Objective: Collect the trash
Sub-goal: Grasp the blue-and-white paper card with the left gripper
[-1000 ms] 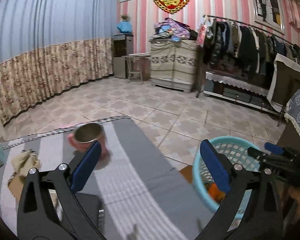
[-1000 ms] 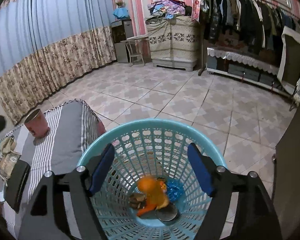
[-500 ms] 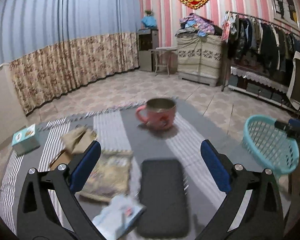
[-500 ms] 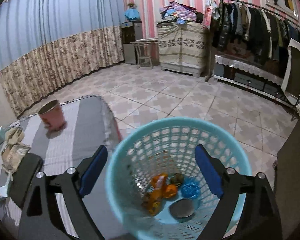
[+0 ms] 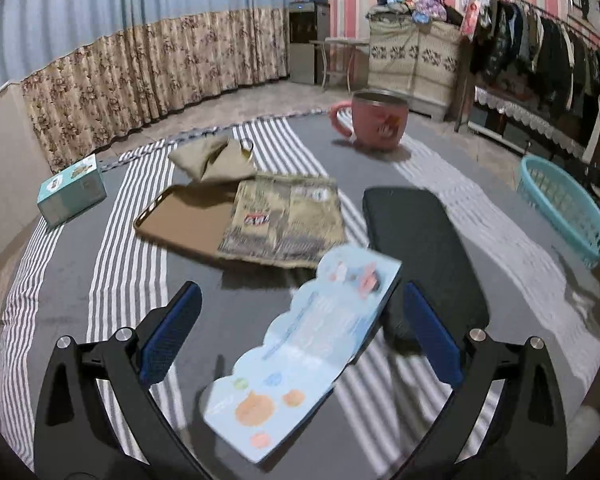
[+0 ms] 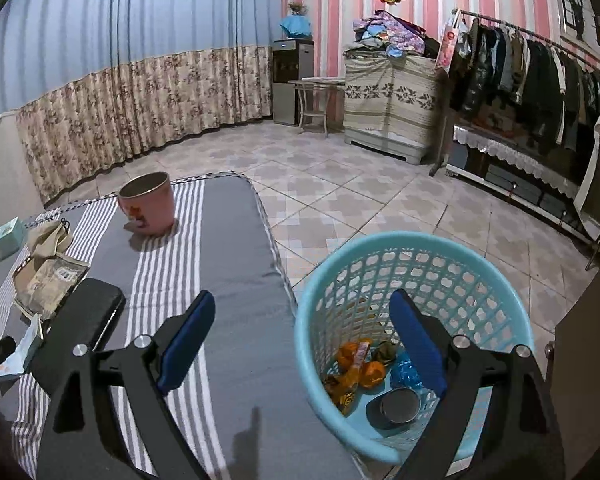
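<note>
The left gripper (image 5: 298, 334) stood spread wide with nothing pinched, a pale blue printed card wrapper (image 5: 308, 354) lying blurred between its blue pads on the grey striped mattress (image 5: 140, 256); its print was unreadable. Beyond it lay a black flat case (image 5: 420, 256), a crumpled tan printed packet (image 5: 284, 220) partly covering a brown phone-shaped case (image 5: 180, 222), then a wadded beige cloth (image 5: 216, 158). A teal box (image 5: 72, 190) sat near the left edge and a pink handled mug (image 5: 376, 124) near the far edge. The right gripper (image 6: 302, 344) was also spread and empty, above the turquoise lattice plastic basket (image 6: 420, 248) off the mattress's right edge; orange wrappers (image 6: 356, 368) inside were partly hidden by one finger.
</note>
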Motion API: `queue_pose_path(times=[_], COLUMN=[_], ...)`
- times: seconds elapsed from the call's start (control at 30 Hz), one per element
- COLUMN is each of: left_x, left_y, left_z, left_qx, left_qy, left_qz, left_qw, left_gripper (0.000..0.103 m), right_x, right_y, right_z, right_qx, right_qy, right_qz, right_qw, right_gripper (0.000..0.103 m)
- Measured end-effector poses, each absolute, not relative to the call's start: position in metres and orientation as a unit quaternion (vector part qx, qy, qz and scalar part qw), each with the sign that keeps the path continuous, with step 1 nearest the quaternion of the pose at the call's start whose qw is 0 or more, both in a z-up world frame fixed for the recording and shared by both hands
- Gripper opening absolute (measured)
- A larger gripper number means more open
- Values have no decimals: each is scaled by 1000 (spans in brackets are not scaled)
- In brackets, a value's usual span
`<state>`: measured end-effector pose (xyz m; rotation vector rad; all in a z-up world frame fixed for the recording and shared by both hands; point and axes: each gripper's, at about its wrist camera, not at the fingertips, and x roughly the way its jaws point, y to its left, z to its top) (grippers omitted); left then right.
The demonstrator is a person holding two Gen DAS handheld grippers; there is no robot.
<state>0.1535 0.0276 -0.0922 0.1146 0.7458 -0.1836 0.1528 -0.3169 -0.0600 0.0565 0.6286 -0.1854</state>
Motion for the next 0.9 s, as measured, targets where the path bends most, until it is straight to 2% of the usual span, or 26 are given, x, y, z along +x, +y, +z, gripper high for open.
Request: queue_pose_path(times=[0.7,0.9], left_x=[172,180], left_y=[28,21], left_z=[-126,-125], left_qx=[49,59], left_qy=[450,453], left_qz=[-133,-161], left_qw=[882,875], left_gripper=[92,77], right_x=[156,157], right_y=[-304,-302], right_z=[-63,-64], right_qx=[15,10], right_qy=[319,317], right_qz=[-88,-86], right_qw=[944,944], right_gripper=[87,87])
